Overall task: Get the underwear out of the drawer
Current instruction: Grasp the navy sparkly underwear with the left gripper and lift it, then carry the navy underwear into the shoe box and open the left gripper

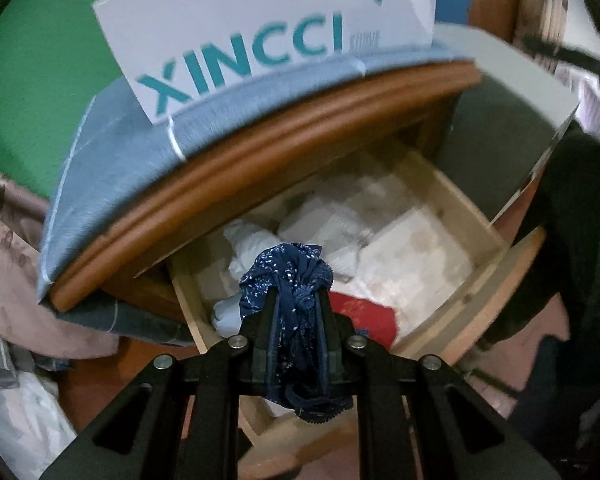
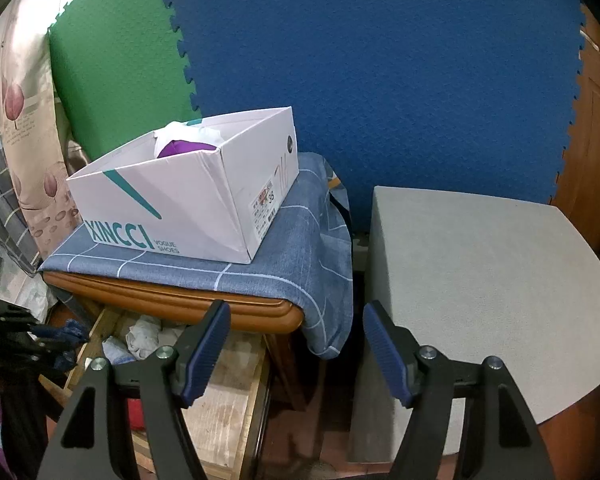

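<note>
left gripper (image 1: 296, 300) clenched on bunched navy underwear (image 1: 288, 276) above the open drawer (image 1: 452, 312); its dangling lace hem could snag and slip free, while right gripper (image 2: 296, 344) hangs released.

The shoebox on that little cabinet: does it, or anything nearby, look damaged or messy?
Yes. The white shoebox has a creased, caved-in front wall. Below it, the open drawer holds crumpled white laundry rather than folded piles.
</note>
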Motion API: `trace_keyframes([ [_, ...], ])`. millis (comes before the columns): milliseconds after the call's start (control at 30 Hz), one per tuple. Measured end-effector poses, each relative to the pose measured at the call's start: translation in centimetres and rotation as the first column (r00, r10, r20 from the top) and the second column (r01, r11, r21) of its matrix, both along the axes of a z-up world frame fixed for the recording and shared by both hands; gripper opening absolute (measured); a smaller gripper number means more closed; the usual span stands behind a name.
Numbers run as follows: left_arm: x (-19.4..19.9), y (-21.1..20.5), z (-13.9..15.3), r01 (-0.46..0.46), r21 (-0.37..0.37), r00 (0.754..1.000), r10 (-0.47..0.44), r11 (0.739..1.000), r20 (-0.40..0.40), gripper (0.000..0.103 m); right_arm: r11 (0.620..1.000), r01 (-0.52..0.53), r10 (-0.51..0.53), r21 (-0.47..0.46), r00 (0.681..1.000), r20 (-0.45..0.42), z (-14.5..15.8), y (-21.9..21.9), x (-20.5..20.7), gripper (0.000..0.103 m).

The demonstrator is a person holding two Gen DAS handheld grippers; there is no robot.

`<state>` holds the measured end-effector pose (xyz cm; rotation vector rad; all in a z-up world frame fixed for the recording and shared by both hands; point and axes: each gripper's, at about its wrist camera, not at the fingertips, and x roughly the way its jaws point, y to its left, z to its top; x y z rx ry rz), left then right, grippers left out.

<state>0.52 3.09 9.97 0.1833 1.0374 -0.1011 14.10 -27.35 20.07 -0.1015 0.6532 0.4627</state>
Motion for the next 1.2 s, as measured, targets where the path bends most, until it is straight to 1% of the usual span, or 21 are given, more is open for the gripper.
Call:
trace_keyframes([
  [200,-1.1,-0.3,3.9,-0.007,-0.099,0.998,0.013,0.995,0.056,0.014,1.000,0.000,0.000,-0.003,1.000,0.000,0.0,0.0,0.1,0.071],
  [367,-1.0,-0.7,7.4,0.009,-0.183,0.994,0.012,0.983,0.108,0.014,1.000,-0.001,0.001,-0.010,1.000,0.002,0.0,0.1,0.1,0.071],
  [500,-1.0,-0.5,11.9,0.014,-0.249,0.986,0.027,0.968,0.163,0.014,1.000,-0.001,0.001,-0.007,1.000,0.003,0.0,0.1,0.1,0.071],
  [600,-0.6,0.3,14.6,0.017,-0.288,0.978,0.044,0.958,0.204,0.014,1.000,-0.002,0.002,-0.002,1.000,0.004,0.0,0.0,0.0,0.071],
  [633,0.0,0.5,15.9,0.018,-0.296,0.974,0.050,0.955,0.220,0.014,1.000,-0.002,0.002,-0.002,1.000,0.004,0.0,0.0,0.0,0.071],
  [733,1.7,1.3,18.7,0.008,-0.285,0.960,0.072,0.959,0.270,0.014,1.000,-0.003,0.003,0.000,1.000,0.006,0.0,-0.1,0.0,0.071],
  [800,3.0,1.8,20.0,-0.002,-0.296,0.955,0.090,0.955,0.283,0.014,1.000,-0.003,0.003,0.003,1.000,0.008,0.0,-0.1,0.0,0.071],
  [867,5.0,2.3,21.2,-0.027,-0.270,0.945,0.112,0.962,0.306,0.015,1.000,-0.003,0.003,0.007,1.000,0.009,0.0,-0.2,-0.1,0.071],
  [933,7.3,2.7,21.9,-0.037,-0.255,0.943,0.118,0.966,0.312,0.015,1.000,-0.003,0.003,0.010,1.000,0.008,0.0,-0.2,-0.1,0.071],
  [1067,11.6,3.9,22.0,-0.069,-0.297,0.944,0.158,0.952,0.288,0.015,1.000,-0.005,0.005,0.013,1.000,0.008,0.1,-0.3,-0.1,0.071],
  [1133,13.7,4.4,21.6,-0.091,-0.294,0.946,0.175,0.951,0.273,0.015,1.000,-0.005,0.005,0.013,1.000,0.008,0.1,-0.3,-0.1,0.071],
  [1200,16.0,4.7,21.0,-0.115,-0.268,0.950,0.184,0.957,0.252,0.015,1.000,-0.007,0.007,0.012,1.000,0.008,0.0,-0.3,-0.1,0.071],
])
